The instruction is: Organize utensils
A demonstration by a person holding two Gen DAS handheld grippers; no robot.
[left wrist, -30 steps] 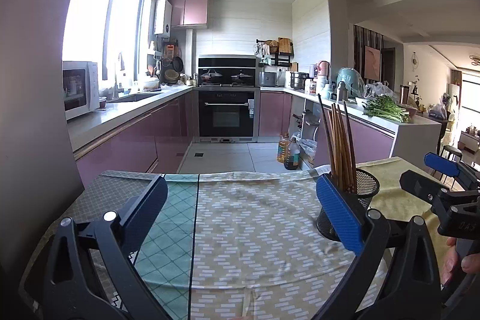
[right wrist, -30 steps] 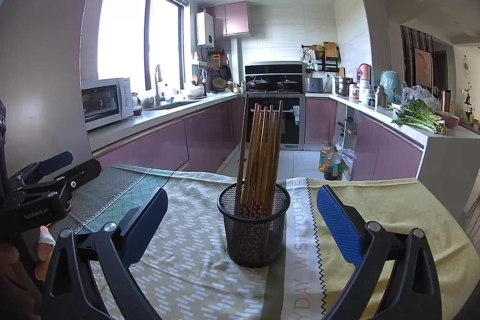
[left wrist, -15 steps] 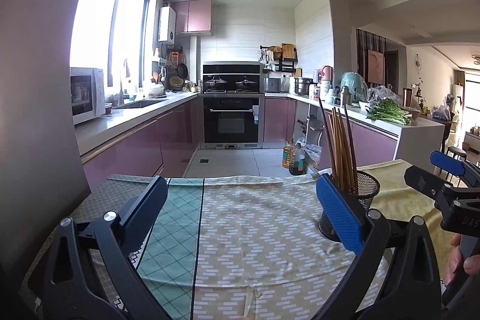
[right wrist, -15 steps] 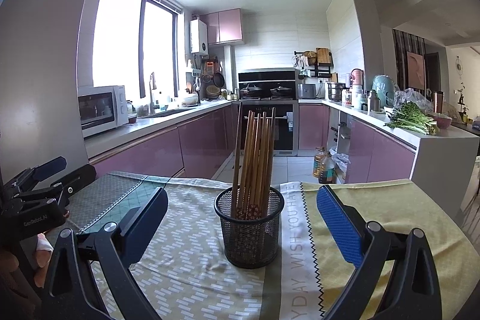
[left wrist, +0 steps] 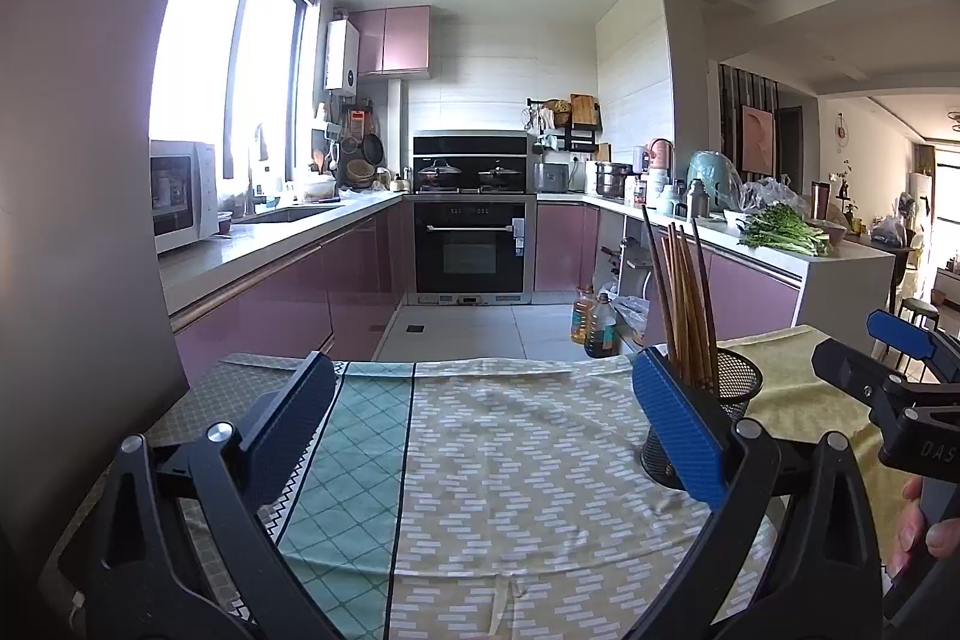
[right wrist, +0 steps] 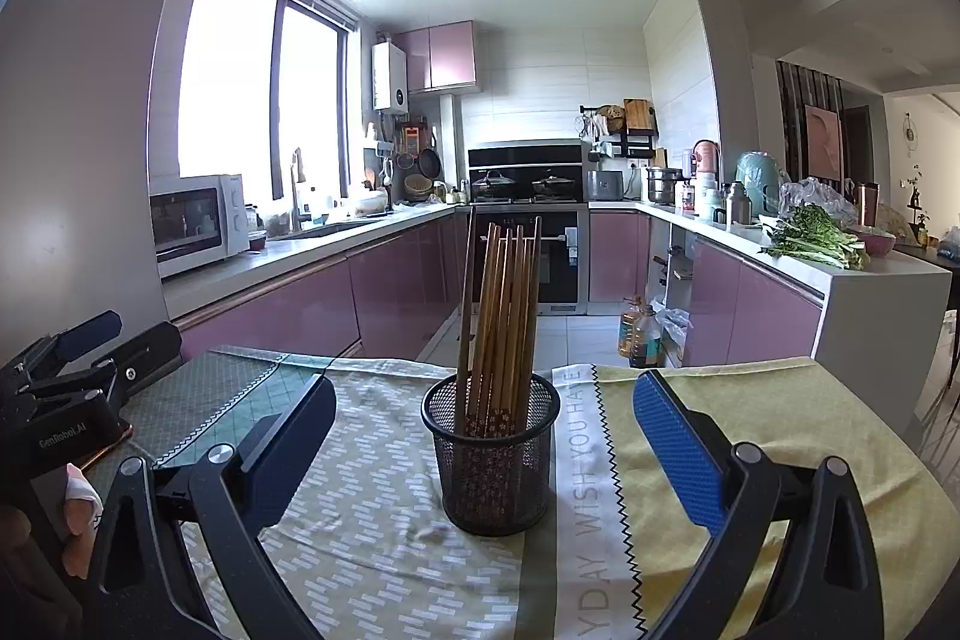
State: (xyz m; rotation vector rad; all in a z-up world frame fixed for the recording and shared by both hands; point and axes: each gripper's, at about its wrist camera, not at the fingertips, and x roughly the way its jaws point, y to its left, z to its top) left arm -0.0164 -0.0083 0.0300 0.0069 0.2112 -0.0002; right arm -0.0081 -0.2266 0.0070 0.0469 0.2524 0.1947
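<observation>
Fingers (right wrist: 678,448) of right gripper (right wrist: 480,436) wide apart, held nothing; left gripper (left wrist: 486,418) same. Chopsticks (right wrist: 501,316) stood bunched in mesh cup (right wrist: 491,460) on worktop (right wrist: 750,430). Sorting looked done; no loose utensils seen.

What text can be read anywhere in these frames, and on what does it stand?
"GenRobot.AI": body of the left gripper.
"DAS", cut off: body of the right gripper.
"DAY WISH YOU HAVE", partly cut off: white band of the tablecloth.
Oven sticker: too small.
</observation>
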